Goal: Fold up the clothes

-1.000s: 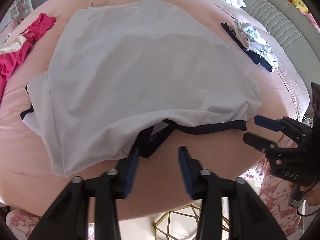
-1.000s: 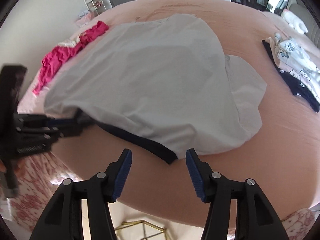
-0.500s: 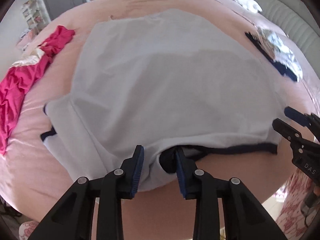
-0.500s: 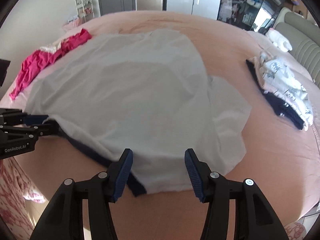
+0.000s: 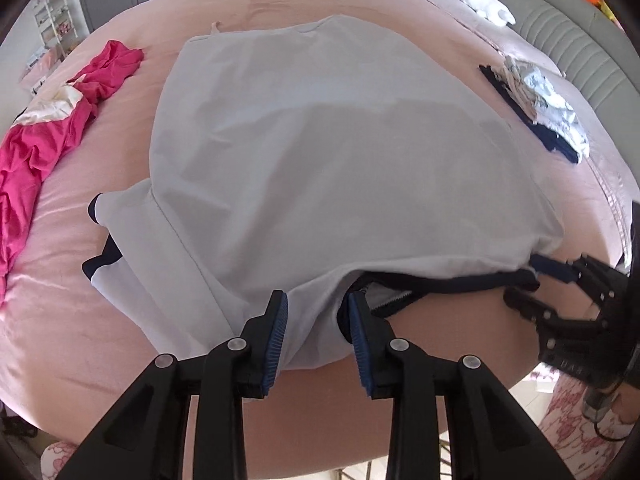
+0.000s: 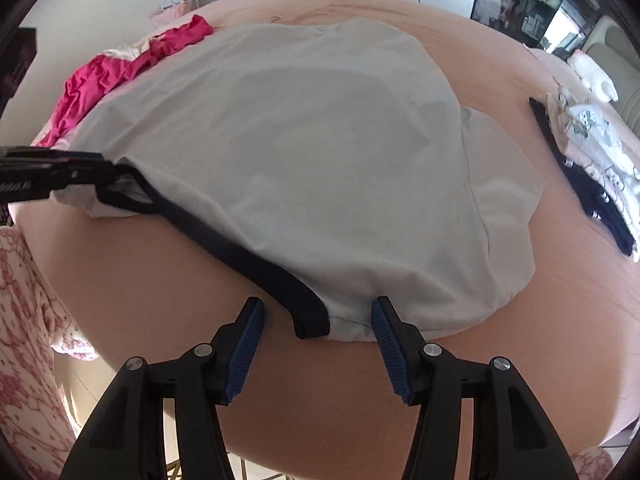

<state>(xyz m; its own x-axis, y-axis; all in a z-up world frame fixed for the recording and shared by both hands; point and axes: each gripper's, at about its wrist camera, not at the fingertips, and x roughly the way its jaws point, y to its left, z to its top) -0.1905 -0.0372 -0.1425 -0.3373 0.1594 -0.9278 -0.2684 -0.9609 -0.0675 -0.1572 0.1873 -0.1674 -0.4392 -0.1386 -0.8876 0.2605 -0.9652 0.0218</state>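
Shirt: I see the white shirt (image 5: 340, 152) spread across the pink bed (image 5: 60, 300), its navy-trimmed edge (image 6: 256, 264) lying along the near side of the bed
Left gripper: my left gripper (image 5: 316, 312) sits at the near hem, fingers (image 5: 276, 328) partly apart with a fold of white cloth between them; I cannot tell whether they pinch it
Right gripper: my right gripper (image 6: 316, 324) has its fingers (image 6: 386, 336) spread wide, either side of the shirt's near corner where the navy trim ends, gripping nothing
Other clothes: a pink garment (image 5: 48, 132) lies crumpled on the bed left of the shirt; a folded stack of printed and navy clothes (image 6: 588, 168) lies to its right, apart from it
Person: patterned pink-and-white fabric (image 6: 24, 320) shows at the bed's edge
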